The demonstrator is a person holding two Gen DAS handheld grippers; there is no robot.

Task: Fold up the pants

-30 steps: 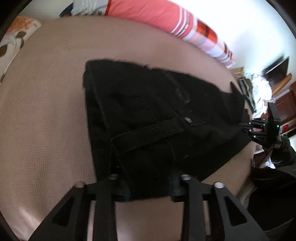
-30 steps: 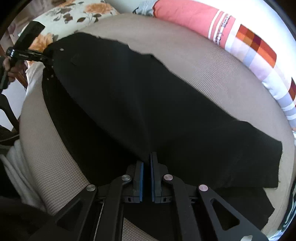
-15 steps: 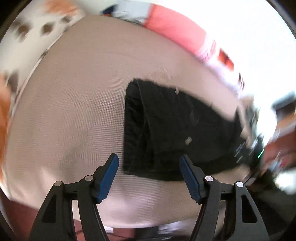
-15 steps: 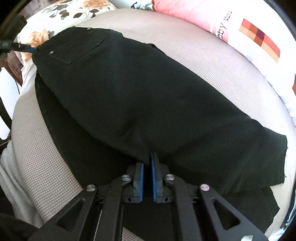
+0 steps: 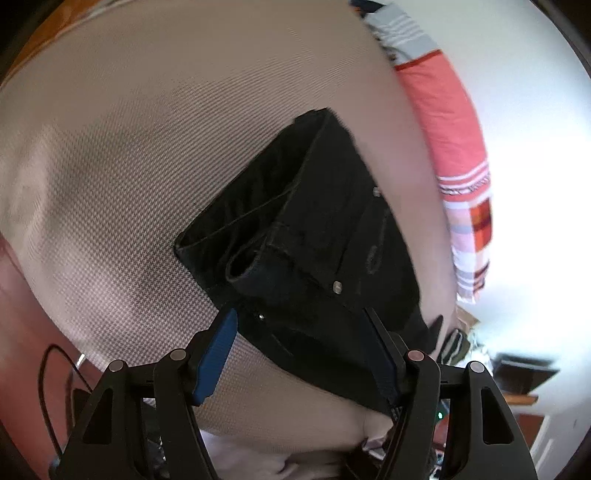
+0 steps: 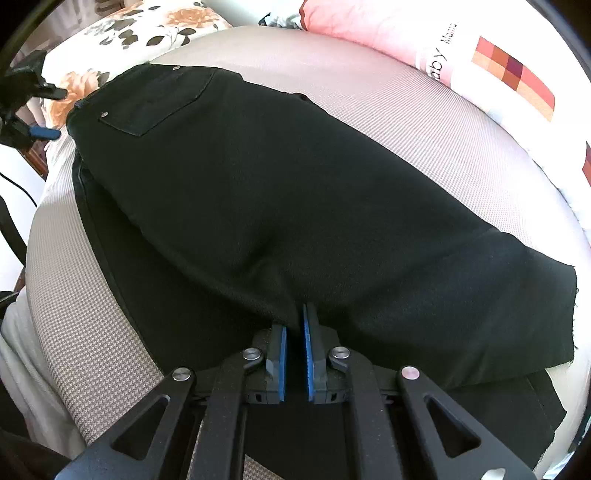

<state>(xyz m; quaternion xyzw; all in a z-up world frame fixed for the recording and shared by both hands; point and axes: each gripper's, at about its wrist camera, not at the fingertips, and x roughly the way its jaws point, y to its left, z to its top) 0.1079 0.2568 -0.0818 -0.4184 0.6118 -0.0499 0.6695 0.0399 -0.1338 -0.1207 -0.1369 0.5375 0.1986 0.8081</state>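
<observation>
- Left wrist view: the pants (image 5: 317,236) lie on the bed (image 5: 147,147), waistband end toward the camera, reaching down between the two fingers of the left gripper (image 5: 299,350).
- One pair of pants shows here, folded so that two waistband layers are stacked, with two metal rivets visible near the pocket.
- The left fingers (image 5: 216,354) stand wide apart; the dark cloth lies between them, and whether either pad touches it cannot be told. Nothing is pinched.
- One striped pink pillow (image 5: 450,122) runs along the far side of the bed, beside the pants but apart from them.

- Right wrist view: the pants (image 6: 295,192) stretch across the bed (image 6: 424,122) from the back pocket at upper left to the leg hem at right, with a lower layer showing beneath the near edge.
- The near edge of the upper layer runs down into the right gripper (image 6: 294,354).
- The right fingers (image 6: 279,363) stand at a narrow gap, two blue pads close together, with the cloth edge caught at their tips.
- The left gripper (image 6: 40,110) shows at far left, just off the waistband, its two tips spread.
- Two pillows border the bed: a floral one (image 6: 122,33) and a pink one (image 6: 443,48).
</observation>
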